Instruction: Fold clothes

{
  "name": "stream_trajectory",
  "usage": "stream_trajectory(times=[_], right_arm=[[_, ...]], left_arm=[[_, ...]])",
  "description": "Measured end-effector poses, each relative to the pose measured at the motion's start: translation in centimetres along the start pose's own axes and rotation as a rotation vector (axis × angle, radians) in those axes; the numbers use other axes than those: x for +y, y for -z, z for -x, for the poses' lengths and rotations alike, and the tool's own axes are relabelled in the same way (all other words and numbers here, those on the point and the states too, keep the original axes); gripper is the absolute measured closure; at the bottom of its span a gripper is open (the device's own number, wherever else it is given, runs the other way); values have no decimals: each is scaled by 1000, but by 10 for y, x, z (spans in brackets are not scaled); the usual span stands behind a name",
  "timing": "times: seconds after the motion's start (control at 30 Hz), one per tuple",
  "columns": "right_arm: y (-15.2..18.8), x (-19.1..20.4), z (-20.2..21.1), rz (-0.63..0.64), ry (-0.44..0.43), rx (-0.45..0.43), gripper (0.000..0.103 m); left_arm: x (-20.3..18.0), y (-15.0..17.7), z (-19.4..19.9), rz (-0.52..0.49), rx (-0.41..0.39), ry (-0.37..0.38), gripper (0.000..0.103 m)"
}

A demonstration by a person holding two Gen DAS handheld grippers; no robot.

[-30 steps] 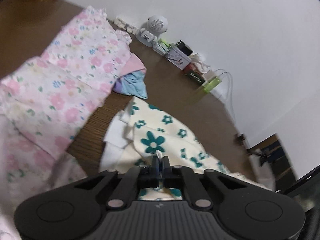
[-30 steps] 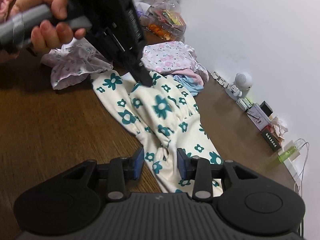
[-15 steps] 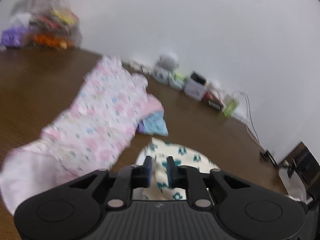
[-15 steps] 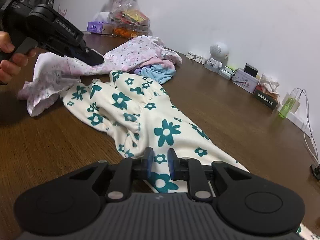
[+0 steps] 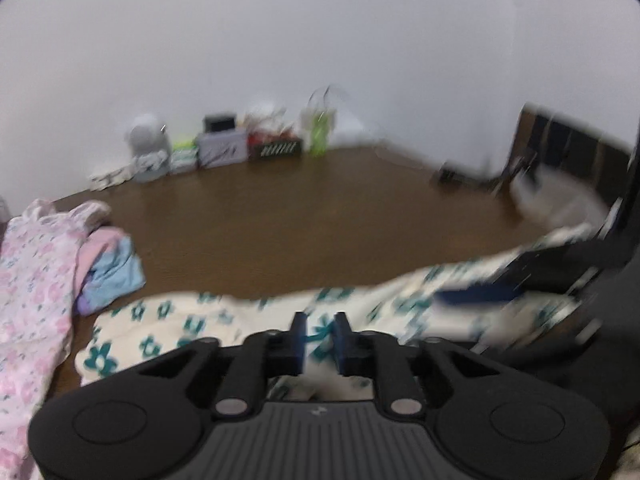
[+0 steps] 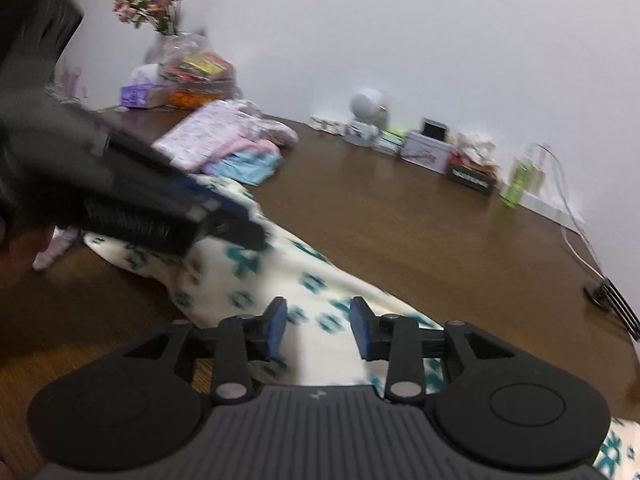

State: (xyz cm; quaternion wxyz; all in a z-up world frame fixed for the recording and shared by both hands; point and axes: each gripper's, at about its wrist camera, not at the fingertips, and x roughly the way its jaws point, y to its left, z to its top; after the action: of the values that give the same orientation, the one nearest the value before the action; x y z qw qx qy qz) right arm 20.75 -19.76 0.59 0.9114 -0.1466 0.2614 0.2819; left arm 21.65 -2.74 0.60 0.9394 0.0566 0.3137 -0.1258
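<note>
Cream garment point(image 5: 192, 320) with teal flower print, spread on dark brown wood-grain table point(image 5: 300, 216). At 9 o'clock in left wrist view: white garment point(image 5: 32, 280) with pink floral print, some small blue-green bits. Beside it, plain pink cloth point(image 5: 98, 240) over plain light blue cloth point(image 5: 116, 276), lilac edge at bottom. Left gripper point(image 5: 320, 326) black, blue pads. Right gripper point(image 6: 319, 320) black, blue pads, ribbed grey body. Wall point(image 6: 400, 20) plain white. At 11 o'clock in right wrist view: pink flowers point(image 6: 152, 0), purple box point(image 6: 138, 95). Lime green bottle point(image 6: 520, 184) at 3 o'clock.
</note>
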Motion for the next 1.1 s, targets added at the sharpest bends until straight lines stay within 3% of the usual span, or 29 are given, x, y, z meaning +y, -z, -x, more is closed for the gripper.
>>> stream_trajectory(times=[0.1, 0.27, 0.33, 0.4, 0.5, 0.57, 0.63, 0.7, 0.8, 1.0, 1.1], right_arm=[[16, -24, -1, -47, 35, 51, 67], [39, -60, 15, -167, -7, 76, 68], [38, -72, 27, -222, -22, 26, 67], [33, -80, 33, -244, 1, -22, 66], [20, -86, 20, -218, 58, -22, 66], [16, -86, 7, -200, 59, 9, 66], [22, -86, -1, -191, 64, 50, 69], [32, -85, -8, -184, 70, 92, 74], [51, -98, 2, -250, 50, 68, 75], [63, -97, 13, -248, 80, 44, 73], [60, -96, 22, -256, 82, 13, 68]], left_arm=[[23, 14, -11, 81, 26, -5, 95], [53, 6, -8, 268, 45, 91, 96], [49, -10, 2, 255, 3, 117, 83], [38, -30, 7, 198, -43, 123, 80], [22, -54, -13, 111, -6, 101, 82], [16, -59, -35, 61, 64, 65, 96], [16, -54, -55, 38, 123, 14, 99], [21, -44, -66, 38, 147, -24, 99], [35, -29, -71, 66, 127, -63, 99], [40, -20, -64, 124, 93, -44, 97], [37, -25, -42, 148, 8, -28, 93]])
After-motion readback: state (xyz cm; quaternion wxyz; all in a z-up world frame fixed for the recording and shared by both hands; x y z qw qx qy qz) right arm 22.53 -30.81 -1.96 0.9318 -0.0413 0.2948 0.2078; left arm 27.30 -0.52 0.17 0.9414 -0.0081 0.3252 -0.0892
